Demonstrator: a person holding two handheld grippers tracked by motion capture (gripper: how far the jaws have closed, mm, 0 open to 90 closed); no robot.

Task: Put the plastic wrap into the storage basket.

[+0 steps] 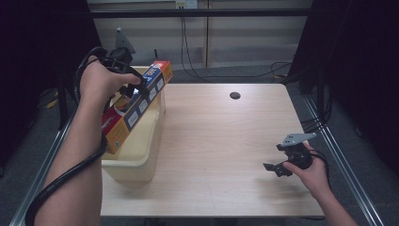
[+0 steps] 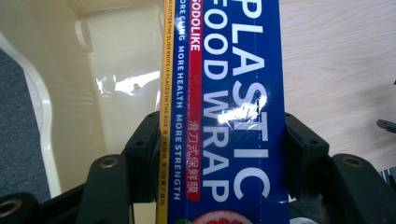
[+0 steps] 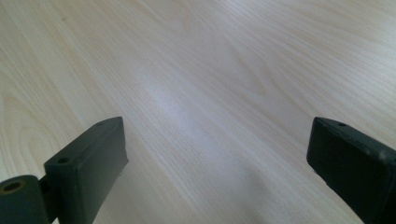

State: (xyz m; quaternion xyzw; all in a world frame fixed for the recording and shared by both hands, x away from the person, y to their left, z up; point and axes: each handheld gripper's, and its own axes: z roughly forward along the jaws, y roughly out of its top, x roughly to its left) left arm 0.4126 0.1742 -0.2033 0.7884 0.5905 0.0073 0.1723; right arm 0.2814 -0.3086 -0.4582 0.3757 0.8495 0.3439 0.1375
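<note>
Firmly, the long blue plastic-wrap box (image 2: pixel 224 116) is clamped between the left claw (image 2: pixel 219 154) jaws above the cream plastic bin (image 1: pixel 136 150); its ends are cropped. The right claw (image 3: pixel 215 163) is held wide apart over the pale wooden surface (image 3: pixel 210 70), empty.

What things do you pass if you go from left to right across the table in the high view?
Left gripper clamped on the plastic wrap box over the cream bin → bare wooden table → small dark hole → right gripper, open, in the person's right hand.
</note>
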